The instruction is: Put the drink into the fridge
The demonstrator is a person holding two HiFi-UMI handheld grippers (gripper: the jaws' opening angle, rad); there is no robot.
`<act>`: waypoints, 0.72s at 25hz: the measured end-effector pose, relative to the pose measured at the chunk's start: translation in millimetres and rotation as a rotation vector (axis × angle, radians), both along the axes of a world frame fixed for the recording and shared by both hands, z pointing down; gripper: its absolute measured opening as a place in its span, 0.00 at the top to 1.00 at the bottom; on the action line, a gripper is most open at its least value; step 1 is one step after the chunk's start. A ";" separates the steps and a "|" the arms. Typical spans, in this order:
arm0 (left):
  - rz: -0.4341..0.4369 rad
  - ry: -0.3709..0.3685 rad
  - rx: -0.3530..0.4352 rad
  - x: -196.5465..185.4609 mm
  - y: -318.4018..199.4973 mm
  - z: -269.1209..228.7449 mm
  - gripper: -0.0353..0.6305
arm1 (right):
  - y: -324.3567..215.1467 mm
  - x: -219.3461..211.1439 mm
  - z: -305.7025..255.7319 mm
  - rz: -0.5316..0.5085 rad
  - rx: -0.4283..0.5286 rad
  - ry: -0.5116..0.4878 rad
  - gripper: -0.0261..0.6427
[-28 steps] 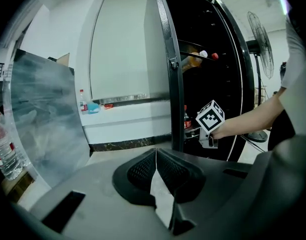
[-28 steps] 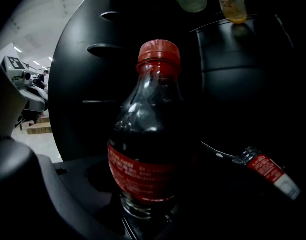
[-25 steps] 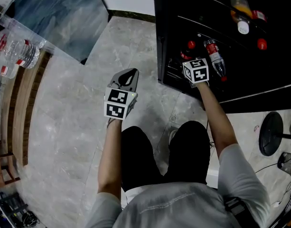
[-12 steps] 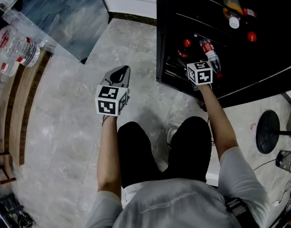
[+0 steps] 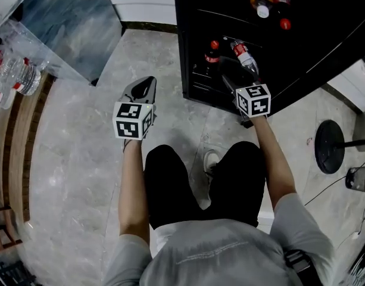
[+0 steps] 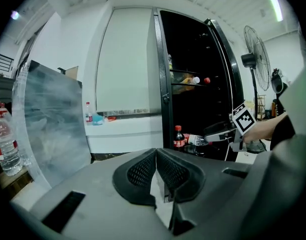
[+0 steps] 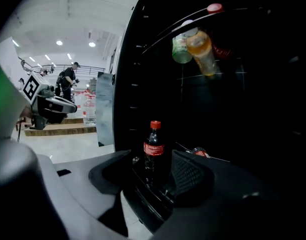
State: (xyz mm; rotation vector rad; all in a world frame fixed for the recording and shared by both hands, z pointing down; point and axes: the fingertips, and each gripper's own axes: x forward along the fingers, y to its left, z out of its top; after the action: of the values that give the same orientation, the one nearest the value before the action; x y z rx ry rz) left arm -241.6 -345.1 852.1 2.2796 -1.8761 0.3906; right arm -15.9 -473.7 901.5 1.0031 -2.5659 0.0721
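Bottle of dark cola [image 7: 153, 149], red-capped and plastic, stands upright on the low shelf of the open black fridge [image 5: 183, 52]. It is dead ahead of the right gripper [image 7: 153, 164], the nearer one, whose wide-spread jaws frame it without touching. The left gripper [image 6: 155, 156], jaws pressed together on nothing, hangs well left over the grey marble floor [image 5: 81, 159].

so the left gripper [image 5: 144, 88] is held low with jaws pinched together, the right gripper [image 5: 225, 73] reaches forward with jaws spread apart
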 end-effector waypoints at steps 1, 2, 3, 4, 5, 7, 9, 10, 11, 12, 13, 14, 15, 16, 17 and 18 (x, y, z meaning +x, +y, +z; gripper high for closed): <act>0.003 0.001 0.007 1.6 0.3 -1.8 0.93 | 4.0 6.3 -3.8 0.010 0.003 0.000 0.62; 0.005 -0.001 0.013 3.5 1.0 -3.3 0.93 | 7.4 12.9 -7.4 0.021 0.005 -0.002 0.68; 0.010 -0.005 0.018 6.0 1.6 -4.3 0.93 | 10.5 19.8 -11.2 0.032 0.008 -0.007 0.73; 0.017 -0.014 0.024 8.8 1.6 -4.8 0.93 | 12.9 26.4 -15.7 0.044 0.013 -0.013 0.78; 0.026 -0.023 0.030 11.4 0.8 -4.7 0.93 | 14.7 32.6 -20.8 0.059 0.021 -0.017 0.83; 0.046 -0.039 0.041 14.6 -1.7 -2.5 0.93 | 18.0 42.3 -31.8 0.095 0.046 -0.016 0.94; 0.056 -0.045 0.041 13.8 -3.0 1.5 0.93 | 23.8 45.7 -43.1 0.112 0.074 -0.018 0.96; 0.057 -0.047 0.041 13.0 -3.1 2.3 0.93 | 27.6 45.3 -49.4 0.110 0.087 -0.025 0.96; 0.058 -0.050 0.045 12.9 -3.3 1.5 0.93 | 31.5 44.3 -56.2 0.103 0.100 -0.031 0.96; 0.061 -0.055 0.051 13.9 -3.9 -0.8 0.93 | 35.2 43.3 -63.1 0.093 0.112 -0.036 0.96; 0.067 -0.064 0.058 15.8 -5.3 -4.5 0.93 | 38.5 42.9 -69.8 0.082 0.123 -0.036 0.96; 0.075 -0.076 0.067 18.2 -7.2 -9.0 0.93 | 41.5 43.1 -76.2 0.072 0.133 -0.034 0.96; 0.084 -0.089 0.076 20.5 -9.6 -14.3 0.93 | 43.8 43.7 -82.2 0.064 0.142 -0.029 0.96; 0.091 -0.102 0.086 22.4 -12.2 -19.9 0.93 | 45.4 44.4 -87.7 0.058 0.152 -0.025 0.96; 0.096 -0.111 0.096 24.1 -14.6 -25.6 0.93 | 46.5 45.4 -92.4 0.054 0.161 -0.020 0.96; 0.099 -0.115 0.105 26.0 -16.6 -30.9 0.93 | 47.5 47.0 -96.0 0.052 0.168 -0.016 0.96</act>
State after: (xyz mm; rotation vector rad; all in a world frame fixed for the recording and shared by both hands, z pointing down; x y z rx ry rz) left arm -215.5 -361.7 821.2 2.4761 -1.8834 0.4559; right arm 31.1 -426.2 805.5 1.1347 -2.5948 -0.1234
